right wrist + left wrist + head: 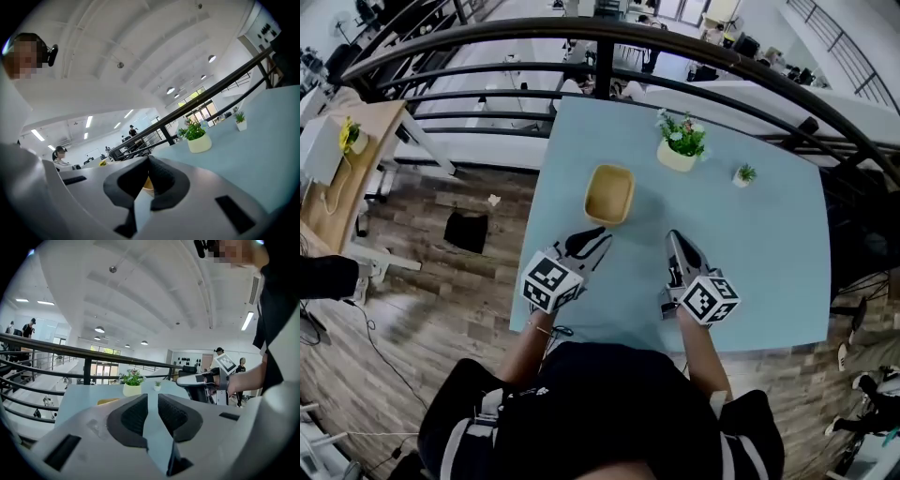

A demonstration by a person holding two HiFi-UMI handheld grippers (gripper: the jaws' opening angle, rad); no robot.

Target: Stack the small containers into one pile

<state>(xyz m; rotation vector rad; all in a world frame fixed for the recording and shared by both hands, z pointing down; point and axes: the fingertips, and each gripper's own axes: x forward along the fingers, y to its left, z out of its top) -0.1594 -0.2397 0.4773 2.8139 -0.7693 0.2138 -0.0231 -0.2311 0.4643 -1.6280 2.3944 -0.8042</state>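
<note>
Person's dark top (600, 412) is filling 6 o'clock, both forearms reaching onto the pale blue table (769, 253) over its near edge. Left gripper (598, 234) is hovering at 7 o'clock of centre, claw released, narrow gap between the pads with nothing in it. Right gripper (673, 236) is sitting just at 3 o'clock of it, clenched, tips meeting on nothing. Tan container (608, 194) is lying at 12 o'clock of the left gripper's tips, apart from both claws, near the table's left edge. Potted plant (680, 142) and small plant (743, 174) are standing at 1 o'clock, near the far edge. Bare tabletop is stretching out towards 3 o'clock. Black railing (581, 33) is curving past the far edge.
</note>
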